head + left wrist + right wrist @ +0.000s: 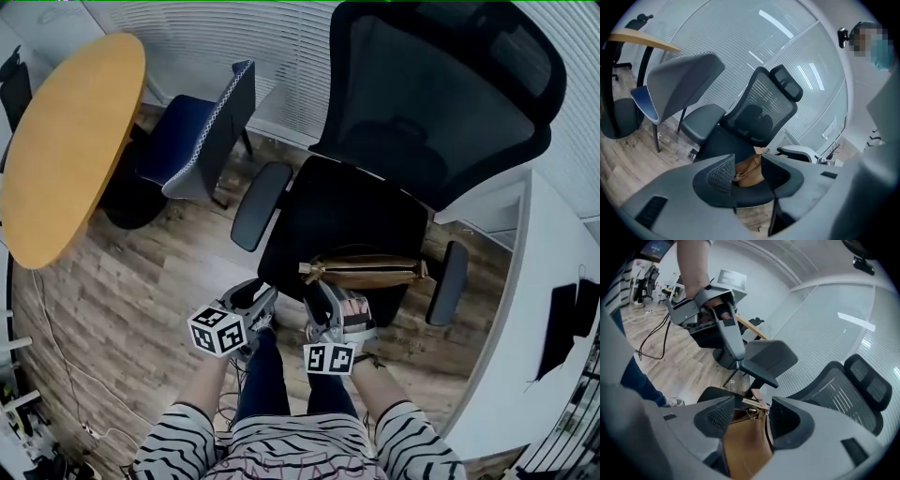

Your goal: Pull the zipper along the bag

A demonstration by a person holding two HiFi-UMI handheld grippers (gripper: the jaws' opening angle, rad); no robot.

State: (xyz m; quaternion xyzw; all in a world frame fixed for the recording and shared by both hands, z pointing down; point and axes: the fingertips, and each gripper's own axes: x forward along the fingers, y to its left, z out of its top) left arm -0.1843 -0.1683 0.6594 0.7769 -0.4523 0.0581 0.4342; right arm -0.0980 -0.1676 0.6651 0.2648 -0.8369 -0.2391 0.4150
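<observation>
A tan leather bag [367, 272] lies on its side on the seat of a black mesh office chair [412, 122], with its strap tab end [309, 272] toward me. My left gripper [265, 294] hovers open just in front of the seat's edge, and in its own view the bag [751, 171] shows beyond the gap in my left gripper [746, 169]. My right gripper [320, 291] is open at the bag's near end. In its own view my right gripper [749, 420] has the bag [743, 446] and its zipper line [768, 430] showing between the parted, untouching pads.
The chair's armrests [260, 206] [448, 283] flank the seat. A blue and grey chair [202, 141] and a round wooden table [70, 141] stand to the left. A white desk [525, 319] runs along the right. Cables [56, 366] lie on the wooden floor.
</observation>
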